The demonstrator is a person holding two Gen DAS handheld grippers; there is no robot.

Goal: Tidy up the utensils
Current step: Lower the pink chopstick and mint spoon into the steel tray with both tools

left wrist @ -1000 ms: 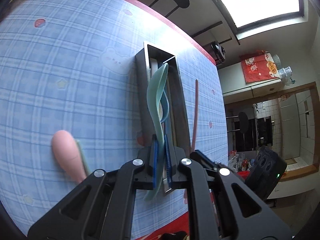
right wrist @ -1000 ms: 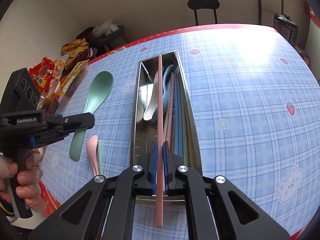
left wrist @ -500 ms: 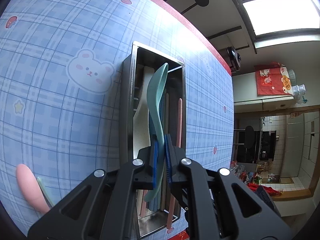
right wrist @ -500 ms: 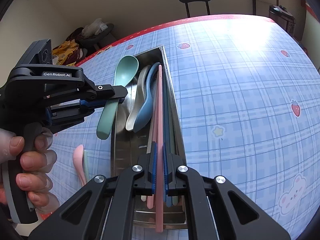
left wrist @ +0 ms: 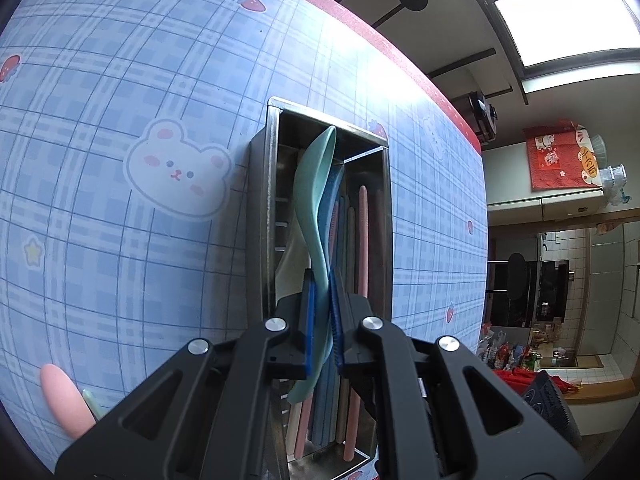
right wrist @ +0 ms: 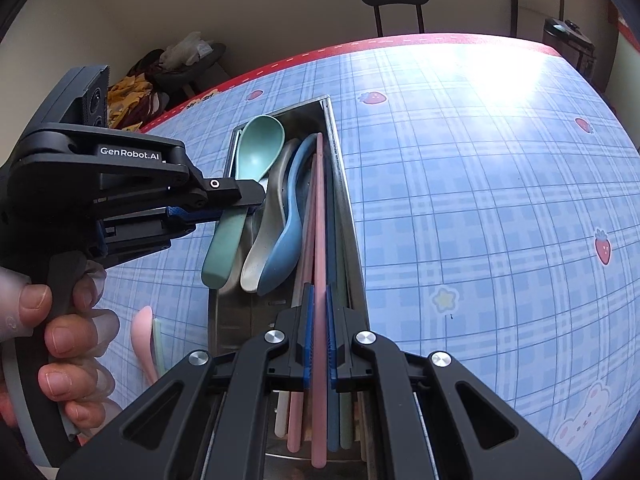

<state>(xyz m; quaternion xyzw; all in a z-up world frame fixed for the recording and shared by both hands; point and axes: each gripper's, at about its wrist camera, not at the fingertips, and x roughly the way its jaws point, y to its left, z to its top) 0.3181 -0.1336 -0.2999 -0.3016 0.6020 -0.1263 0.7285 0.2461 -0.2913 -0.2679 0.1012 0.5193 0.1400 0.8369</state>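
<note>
The right gripper [right wrist: 319, 334] clamps a pink chopstick [right wrist: 319, 240] over the metal tray's [right wrist: 224, 320] near end, above chopsticks [right wrist: 298, 412] lying inside. Further along, the left gripper [left wrist: 324, 320] grips a green spoon [right wrist: 248, 184] above two spoons [right wrist: 280, 248] in the tray. A pink spoon [right wrist: 143, 336] lies on the cloth [right wrist: 480, 200] near its near edge.
</note>
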